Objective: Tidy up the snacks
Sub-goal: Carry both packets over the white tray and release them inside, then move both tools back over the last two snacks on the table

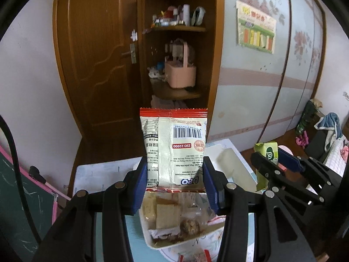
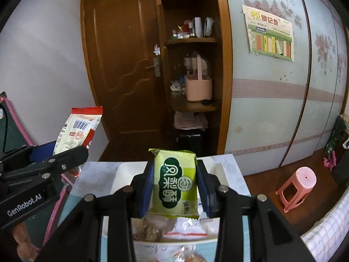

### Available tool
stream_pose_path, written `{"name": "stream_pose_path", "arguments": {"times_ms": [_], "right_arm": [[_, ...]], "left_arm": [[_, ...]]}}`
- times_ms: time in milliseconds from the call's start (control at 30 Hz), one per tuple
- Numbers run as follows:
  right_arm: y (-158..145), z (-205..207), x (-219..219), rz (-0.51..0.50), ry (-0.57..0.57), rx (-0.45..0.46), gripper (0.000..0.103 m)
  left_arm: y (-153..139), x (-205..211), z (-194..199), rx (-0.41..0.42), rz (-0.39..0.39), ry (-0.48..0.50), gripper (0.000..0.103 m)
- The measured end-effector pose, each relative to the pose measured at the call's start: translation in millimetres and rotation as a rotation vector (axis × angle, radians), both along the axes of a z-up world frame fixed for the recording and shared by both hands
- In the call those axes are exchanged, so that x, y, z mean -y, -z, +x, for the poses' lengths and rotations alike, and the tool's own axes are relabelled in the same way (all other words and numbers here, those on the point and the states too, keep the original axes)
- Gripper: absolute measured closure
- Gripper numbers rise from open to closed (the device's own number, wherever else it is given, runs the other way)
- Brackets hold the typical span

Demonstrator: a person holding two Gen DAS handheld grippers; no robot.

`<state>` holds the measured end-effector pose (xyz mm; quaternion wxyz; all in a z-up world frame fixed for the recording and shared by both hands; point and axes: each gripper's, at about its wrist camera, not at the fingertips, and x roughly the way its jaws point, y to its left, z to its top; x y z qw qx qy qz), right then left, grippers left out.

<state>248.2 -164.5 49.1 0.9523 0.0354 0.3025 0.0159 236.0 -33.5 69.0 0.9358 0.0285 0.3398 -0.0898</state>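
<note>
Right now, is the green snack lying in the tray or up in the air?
In the air: the green snack is gripped above the tray.

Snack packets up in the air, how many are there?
2. The red-and-white packet sits between the left gripper fingers; the green packet between the right gripper fingers. More snacks lie below.

Both rigs look the same: left tool [image 1: 174,181] and right tool [image 2: 175,187] are matte black linkage arms with round silver rivets, blue rubbery pads on the fingers [image 1: 140,181], and white "GenRobot.AI" lettering along the left tool's side.
</note>
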Motion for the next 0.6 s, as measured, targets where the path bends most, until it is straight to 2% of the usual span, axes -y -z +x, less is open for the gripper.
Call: {"name": "stream_pose_path", "arguments": {"times_ms": [133, 333, 400, 433, 467, 600], "right_arm": [[21.9, 19.4, 4.5, -0.011, -0.006, -0.067, 0.066], [71.8, 38.4, -0.9, -0.046, -0.072, -0.203, 0.064], [87.9, 41.4, -5.1, -0.062, -0.102, -0.266, 0.059], [93.9, 42.2, -7.7, -0.071, -0.112, -0.285, 0.053], [99.1, 41.2, -9.2, -0.081, -0.118, -0.296, 0.046], [101.7, 33.1, -10.4, -0.083, -0.123, -0.291, 0.037]], "left_arm": [[31.7, 11.1, 31.6, -0.056, 0.039, -0.022, 0.057], [76.4, 14.6, 53.7, -0.131, 0.075, -0.043, 0.055], [88.6, 16.0, 58.6, -0.179, 0.074, -0.015, 0.039], [92.3, 16.6, 58.2, -0.196, 0.074, -0.007, 0.013], [96.0, 16.7, 57.8, -0.211, 0.079, -0.006, 0.001], [100.8, 20.1, 46.7, -0.197, 0.116, 0.007, 0.001]]}}
